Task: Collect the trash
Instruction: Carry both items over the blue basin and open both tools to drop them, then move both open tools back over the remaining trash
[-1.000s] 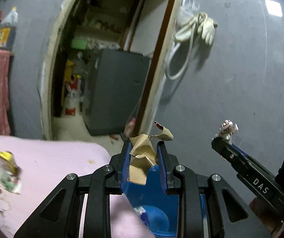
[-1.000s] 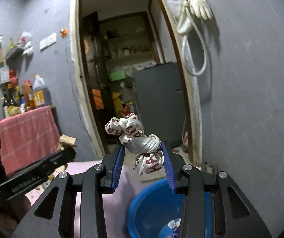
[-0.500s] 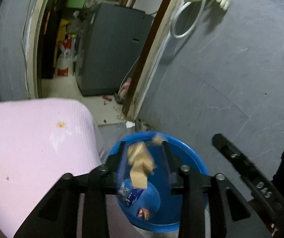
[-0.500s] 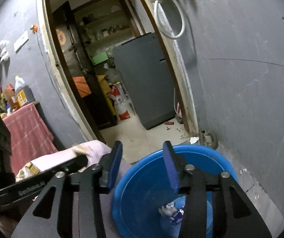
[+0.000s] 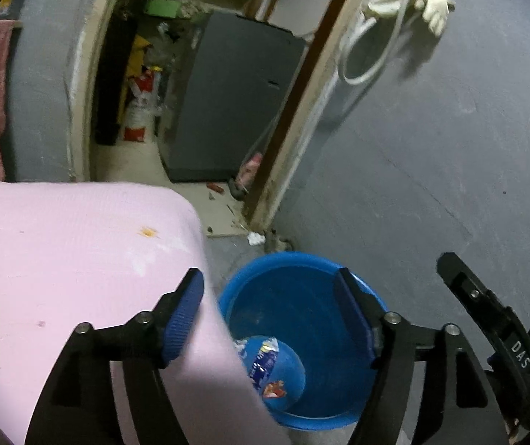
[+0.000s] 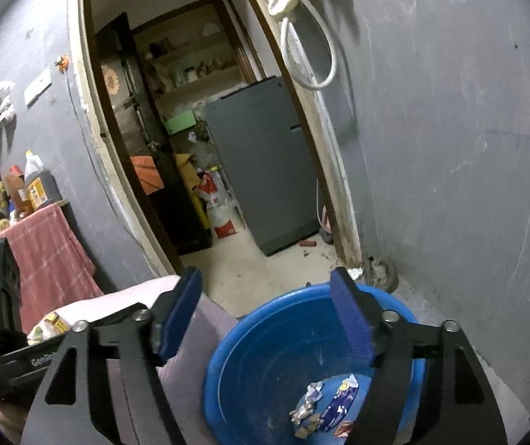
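Right wrist view: both tongs, right tongs (image 6: 267, 313) and left tongs (image 5: 268, 313), have just been opening, empty, above the blue basin (image 6: 265, 337); remaining wrappers, seemingly on the pink bed (image 5: 61, 244), could get forgotten.

Both wrist cameras look forward and downward from close above the blue basin (image 5: 302, 333), facing the grey wall and open doorway (image 6: 198, 148) behind it. The left view tilts steeper; both share the basin (image 6: 283, 352), doorway and grey fridge (image 5: 228, 100).
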Demonstrator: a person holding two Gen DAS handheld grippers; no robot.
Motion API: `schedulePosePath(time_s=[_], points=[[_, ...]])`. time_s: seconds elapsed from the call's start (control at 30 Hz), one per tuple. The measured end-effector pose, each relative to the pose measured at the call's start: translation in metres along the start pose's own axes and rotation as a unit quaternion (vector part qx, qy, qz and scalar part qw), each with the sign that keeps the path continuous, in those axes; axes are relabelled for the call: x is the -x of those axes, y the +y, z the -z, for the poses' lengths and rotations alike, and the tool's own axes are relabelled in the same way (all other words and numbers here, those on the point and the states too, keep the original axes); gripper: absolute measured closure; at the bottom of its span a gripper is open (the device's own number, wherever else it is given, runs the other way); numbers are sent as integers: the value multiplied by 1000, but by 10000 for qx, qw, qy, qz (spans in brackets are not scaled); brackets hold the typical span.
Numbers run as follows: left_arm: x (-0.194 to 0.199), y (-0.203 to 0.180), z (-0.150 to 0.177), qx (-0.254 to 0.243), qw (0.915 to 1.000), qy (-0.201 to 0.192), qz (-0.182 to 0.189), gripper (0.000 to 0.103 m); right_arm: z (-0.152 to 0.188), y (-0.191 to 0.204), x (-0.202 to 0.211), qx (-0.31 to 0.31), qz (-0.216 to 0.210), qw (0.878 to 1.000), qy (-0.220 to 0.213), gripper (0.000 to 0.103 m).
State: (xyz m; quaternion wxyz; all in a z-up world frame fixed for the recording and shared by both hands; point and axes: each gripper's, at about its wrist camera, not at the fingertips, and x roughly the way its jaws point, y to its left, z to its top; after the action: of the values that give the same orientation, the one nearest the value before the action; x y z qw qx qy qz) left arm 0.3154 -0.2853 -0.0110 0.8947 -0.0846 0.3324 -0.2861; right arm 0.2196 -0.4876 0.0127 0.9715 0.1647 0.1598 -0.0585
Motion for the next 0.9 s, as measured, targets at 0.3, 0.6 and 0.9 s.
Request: schedulePosePath(time_s=[0.3,0.6,0.9], points=[[71,22,-14,-65,9957,-845,-384,22,-12,34,23,340,-208,9980,-499,0],[155,42,-15,-239,9790,-1854,-810,1,-15,98,42,943,-644,9897,-861,0],[228,72,-3,-423,9581,-2444,-1432,1,-10,170,70,1457,-1128,9724,-1428,0]])
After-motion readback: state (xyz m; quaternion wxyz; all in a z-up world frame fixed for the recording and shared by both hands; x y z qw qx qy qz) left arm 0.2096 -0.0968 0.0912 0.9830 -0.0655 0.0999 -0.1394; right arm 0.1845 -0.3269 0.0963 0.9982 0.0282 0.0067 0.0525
